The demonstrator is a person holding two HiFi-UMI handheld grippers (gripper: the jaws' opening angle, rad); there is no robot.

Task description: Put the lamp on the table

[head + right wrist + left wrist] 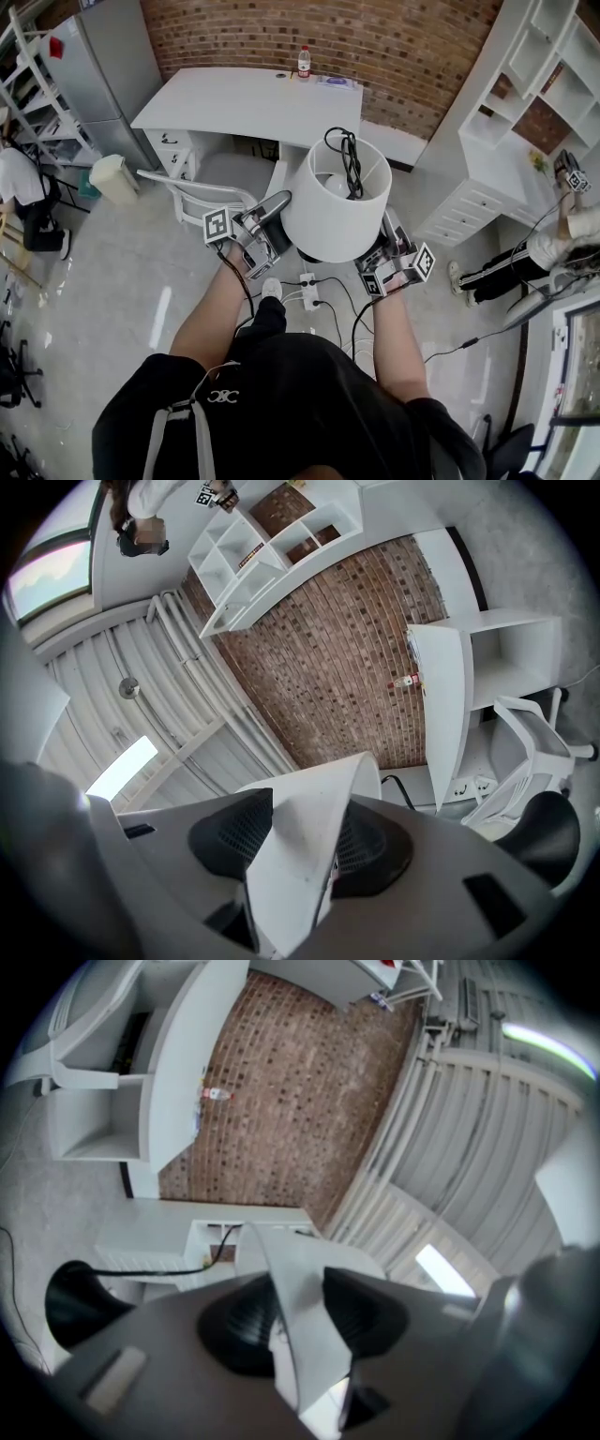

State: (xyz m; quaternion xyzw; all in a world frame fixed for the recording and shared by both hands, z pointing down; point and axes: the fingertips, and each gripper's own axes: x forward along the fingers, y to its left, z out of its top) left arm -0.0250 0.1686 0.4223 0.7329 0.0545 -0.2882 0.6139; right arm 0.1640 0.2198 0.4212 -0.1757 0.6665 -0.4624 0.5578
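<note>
Your left gripper (300,1330) and right gripper (295,855) are clamping fingers (239,1321) on opposite sides of the lamp (335,202) shade, axis probably upright; tabletop (244,103) is lying ahead, slightly left.

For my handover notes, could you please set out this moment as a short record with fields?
held item: white drum-shaded lamp, carried above the floor
left gripper: shut on the shade wall
right gripper: shut on the opposite shade wall
inside shade: bundled black power cord
destination: white curved desk, ahead; lamp not yet on it
on desk: small plastic bottle with a red label, at the far edge
beside desk: white chair
</note>
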